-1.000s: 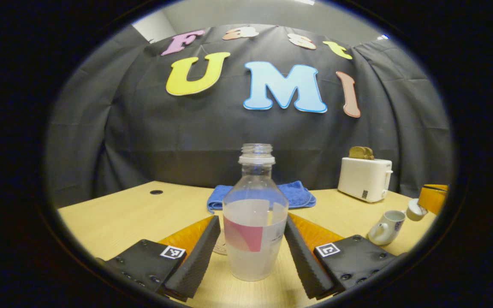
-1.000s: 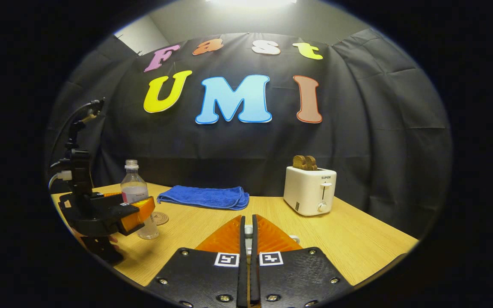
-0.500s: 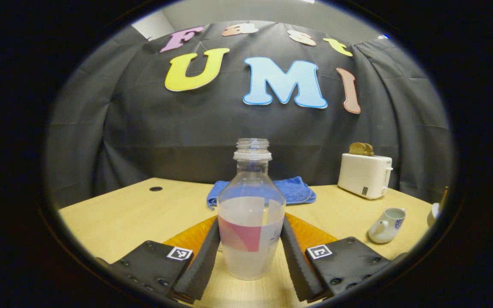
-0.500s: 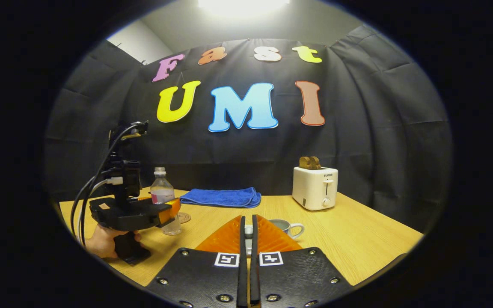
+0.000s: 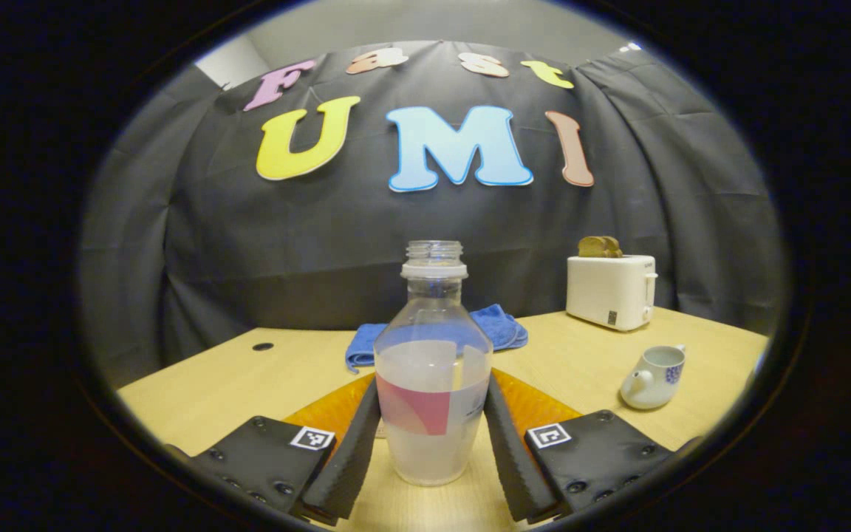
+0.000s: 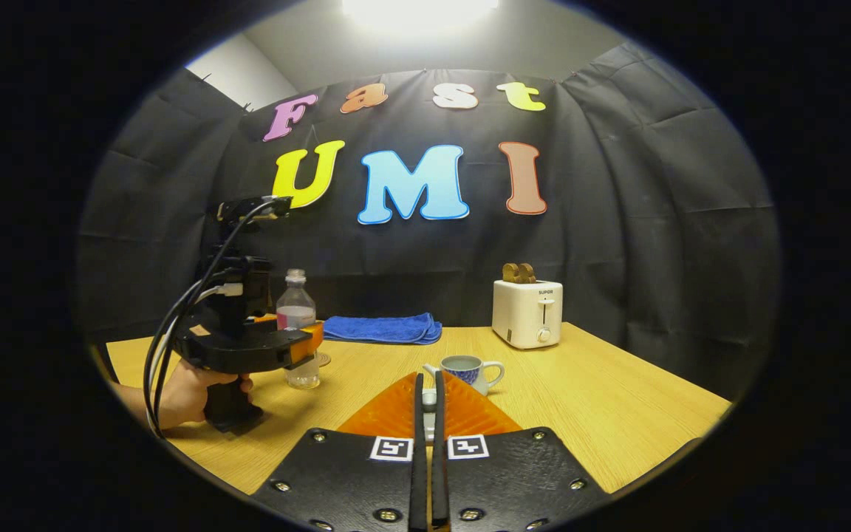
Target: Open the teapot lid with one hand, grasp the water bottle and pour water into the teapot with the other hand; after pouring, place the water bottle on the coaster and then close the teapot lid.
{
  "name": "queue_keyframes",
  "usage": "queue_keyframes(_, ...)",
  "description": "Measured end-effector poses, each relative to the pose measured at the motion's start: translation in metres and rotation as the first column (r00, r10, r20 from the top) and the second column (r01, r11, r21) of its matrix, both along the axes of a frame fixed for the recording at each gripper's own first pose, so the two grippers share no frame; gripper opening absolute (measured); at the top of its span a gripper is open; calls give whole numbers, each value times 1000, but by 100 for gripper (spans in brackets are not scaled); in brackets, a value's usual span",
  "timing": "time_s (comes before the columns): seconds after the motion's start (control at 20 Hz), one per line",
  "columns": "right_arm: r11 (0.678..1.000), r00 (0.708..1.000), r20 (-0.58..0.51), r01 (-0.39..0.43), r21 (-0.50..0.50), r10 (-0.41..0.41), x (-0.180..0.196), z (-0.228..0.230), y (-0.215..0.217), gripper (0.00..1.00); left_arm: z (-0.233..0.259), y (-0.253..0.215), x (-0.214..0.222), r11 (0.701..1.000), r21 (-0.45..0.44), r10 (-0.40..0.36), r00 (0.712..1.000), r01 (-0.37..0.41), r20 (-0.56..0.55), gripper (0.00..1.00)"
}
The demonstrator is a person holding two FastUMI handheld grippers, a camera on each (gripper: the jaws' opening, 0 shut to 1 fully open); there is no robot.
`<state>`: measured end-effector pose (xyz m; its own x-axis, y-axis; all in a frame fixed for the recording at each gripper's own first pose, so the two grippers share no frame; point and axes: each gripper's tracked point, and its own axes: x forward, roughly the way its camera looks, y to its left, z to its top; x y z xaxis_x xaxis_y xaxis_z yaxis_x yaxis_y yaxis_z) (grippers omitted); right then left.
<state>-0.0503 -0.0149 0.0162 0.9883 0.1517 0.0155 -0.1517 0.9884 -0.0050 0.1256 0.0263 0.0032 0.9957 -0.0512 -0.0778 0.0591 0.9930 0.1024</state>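
The L gripper (image 5: pixel 433 443) has its two fingers tight on both sides of the water bottle (image 5: pixel 433 384), which stands up straight on the table (image 5: pixel 226 377) w/ no cap and about half full. The teapot (image 5: pixel 651 377) sits open on the table, well off to the R. The R gripper (image 6: pixel 429 403) is closed on something small and white, prob. the teapot lid (image 6: pixel 430 399), but it's too hidden to tell. A blue cloth (image 6: pixel 381 329) and a toaster (image 6: pixel 527 314) sit at the back.
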Motion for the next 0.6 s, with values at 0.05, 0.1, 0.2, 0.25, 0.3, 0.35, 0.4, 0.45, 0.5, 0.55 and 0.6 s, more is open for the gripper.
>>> queue_keyframes(0.05, 1000, 1000, -4, 6, 0, -6, -6, -3, -3, 3, 3, -3, -1, 999, 49, -8, 1000, 7, 13, 85)
queue_keyframes(0.1, 1000, 1000, -6, 9, 2, -9, -11, -6, -5, 3, 7, -9, -2, 994, 106, -17, 1000, 15, 24, 85)
queue_keyframes(0.2, 1000, 1000, -8, 23, 12, -23, -20, -12, -11, 3, 8, -23, -3, 976, 215, -47, 998, 38, 33, 85)
queue_keyframes(0.25, 999, 1000, -16, 26, 24, -25, -24, -16, -13, 3, 5, -34, -4, 963, 260, -73, 997, 64, 25, 84)
queue_keyframes(0.3, 999, 999, -28, 30, 29, -29, -27, -20, -16, 3, 2, -43, -6, 956, 281, -90, 996, 82, 18, 85)
queue_keyframes(0.35, 999, 999, -40, 34, 34, -32, -29, -24, -17, 3, 1, -49, -6, 950, 298, -100, 995, 91, 15, 85)
queue_keyframes(0.4, 999, 999, -31, 36, 39, -35, -32, -21, -19, 3, 1, -53, -6, 942, 322, -106, 994, 95, 15, 85)
queue_keyframes(0.45, 998, 999, -25, 39, 42, -38, -34, -19, -20, 3, 1, -56, -5, 930, 354, -107, 994, 95, 17, 85)
queue_keyframes(0.5, 999, 999, -28, 37, 38, -36, -38, -21, -20, 3, 0, -61, -4, 909, 406, -112, 994, 96, 15, 85)
queue_keyframes(0.55, 999, 999, -34, 34, 37, -33, -42, -23, -19, 3, -1, -66, -2, 890, 445, -117, 993, 99, 13, 85)
queue_keyframes(0.6, 999, 999, -40, 28, 41, -27, -44, -25, -18, 3, -3, -68, 1, 865, 491, -122, 993, 103, 6, 85)
